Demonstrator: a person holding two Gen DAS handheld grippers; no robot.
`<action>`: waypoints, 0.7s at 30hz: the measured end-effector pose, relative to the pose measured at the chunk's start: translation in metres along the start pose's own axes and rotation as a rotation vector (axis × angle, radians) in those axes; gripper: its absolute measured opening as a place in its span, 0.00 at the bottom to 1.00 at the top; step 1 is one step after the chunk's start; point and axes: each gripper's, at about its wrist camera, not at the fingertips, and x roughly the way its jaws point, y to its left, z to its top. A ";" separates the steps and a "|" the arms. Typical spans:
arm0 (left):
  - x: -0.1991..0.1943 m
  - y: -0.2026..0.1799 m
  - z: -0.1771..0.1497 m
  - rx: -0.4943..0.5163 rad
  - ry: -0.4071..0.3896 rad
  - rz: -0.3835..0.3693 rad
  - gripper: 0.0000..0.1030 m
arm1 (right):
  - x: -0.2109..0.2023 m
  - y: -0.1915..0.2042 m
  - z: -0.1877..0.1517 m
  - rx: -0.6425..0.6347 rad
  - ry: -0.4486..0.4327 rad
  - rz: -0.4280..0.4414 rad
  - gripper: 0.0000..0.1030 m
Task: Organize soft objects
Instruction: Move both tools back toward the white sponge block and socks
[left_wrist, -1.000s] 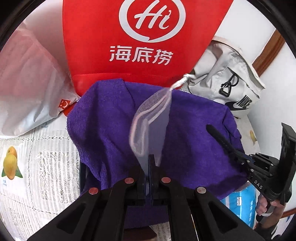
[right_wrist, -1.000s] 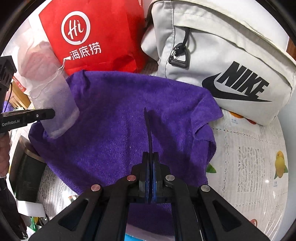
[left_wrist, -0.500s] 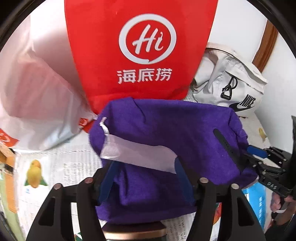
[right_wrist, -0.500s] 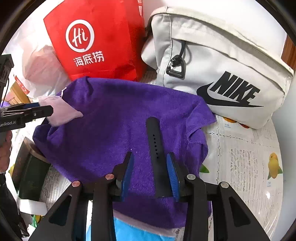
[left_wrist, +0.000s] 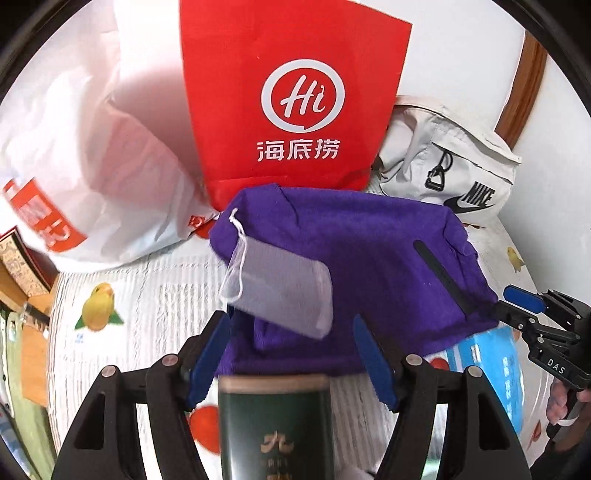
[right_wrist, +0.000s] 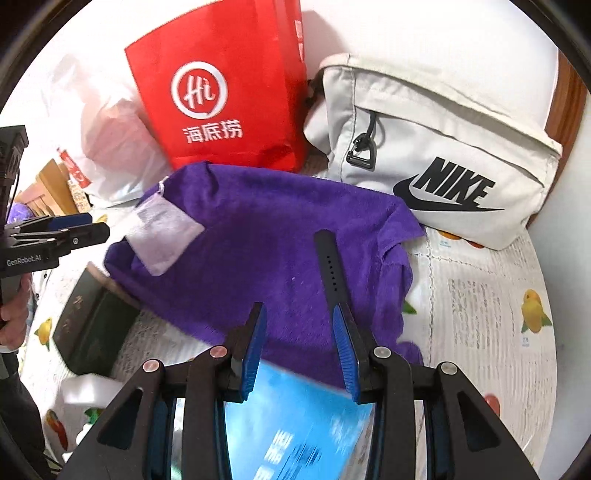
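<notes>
A purple towel (left_wrist: 369, 258) (right_wrist: 266, 251) lies spread on the table. A sheer white drawstring pouch (left_wrist: 280, 284) (right_wrist: 162, 232) lies on its left part. A black watch strap (left_wrist: 443, 280) (right_wrist: 330, 266) lies on its right part. My left gripper (left_wrist: 291, 343) is open and empty, just behind the pouch. My right gripper (right_wrist: 301, 325) is open and empty, with the strap's near end by its right finger. Each gripper also shows at the edge of the other view, the right gripper (left_wrist: 524, 310) and the left gripper (right_wrist: 74, 229).
A red paper bag (left_wrist: 288, 103) (right_wrist: 221, 96), a white plastic bag (left_wrist: 92, 166) and a grey Nike bag (left_wrist: 450, 162) (right_wrist: 436, 158) stand behind the towel. A dark green box (left_wrist: 273, 421) (right_wrist: 92, 325) and a blue box (right_wrist: 295, 424) (left_wrist: 487, 365) sit near me on the fruit-print tablecloth (right_wrist: 480, 314).
Both grippers opened. The left one let the pouch fall flat on the towel, the right one let go of the strap. Both have pulled back from the towel.
</notes>
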 end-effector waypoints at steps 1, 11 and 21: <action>-0.005 -0.001 -0.004 -0.001 -0.004 0.002 0.65 | -0.007 0.003 -0.004 -0.002 -0.005 0.001 0.36; -0.058 -0.009 -0.052 0.002 -0.070 0.002 0.65 | -0.062 0.027 -0.043 0.014 -0.054 0.026 0.45; -0.081 -0.014 -0.109 -0.046 -0.026 -0.048 0.65 | -0.108 0.045 -0.096 0.031 -0.080 0.044 0.48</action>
